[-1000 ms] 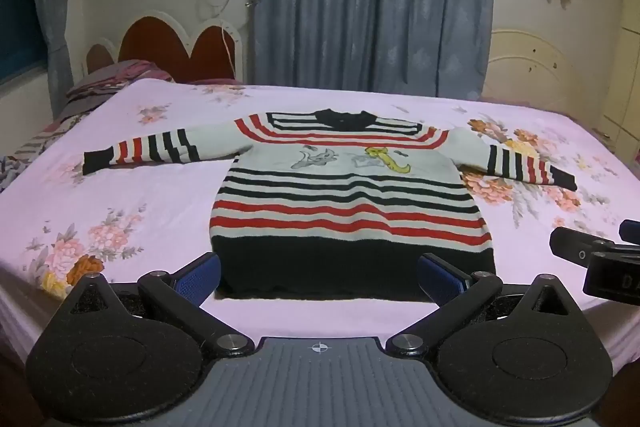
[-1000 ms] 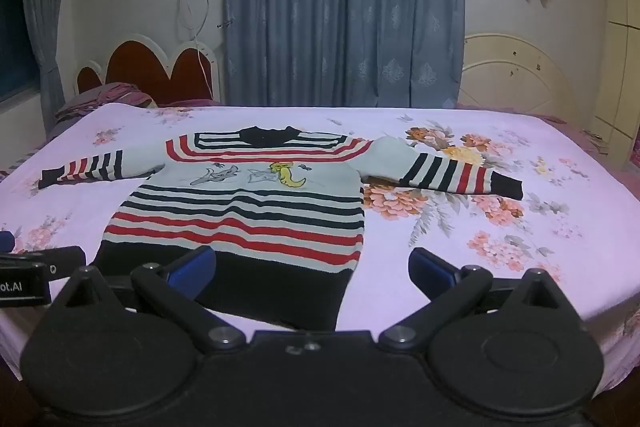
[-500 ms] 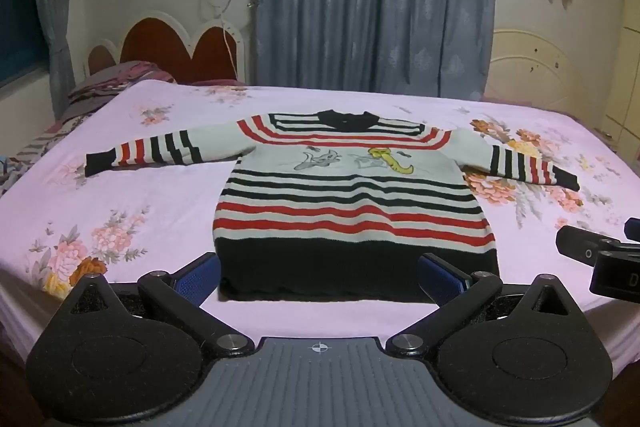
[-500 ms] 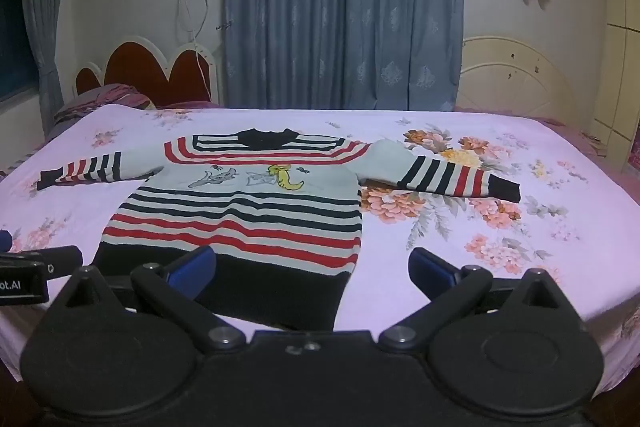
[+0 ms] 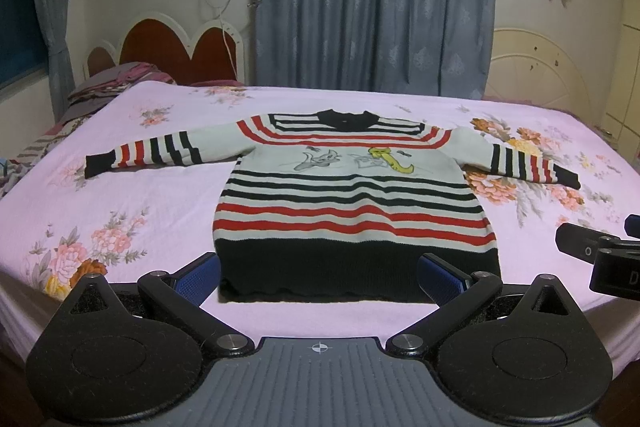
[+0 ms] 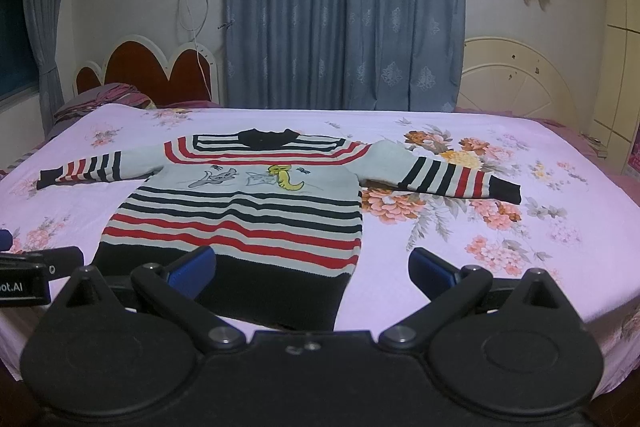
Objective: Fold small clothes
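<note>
on pink floral bed (image 5: pixel 160 195), sweater (image 5: pixel 352 195)

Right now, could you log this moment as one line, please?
sweater: flat, unfolded on bed | left gripper: open | right gripper: open

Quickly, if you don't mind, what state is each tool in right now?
Left tool: open, holding nothing, short of the sweater hem.
Right tool: open, holding nothing.
</note>
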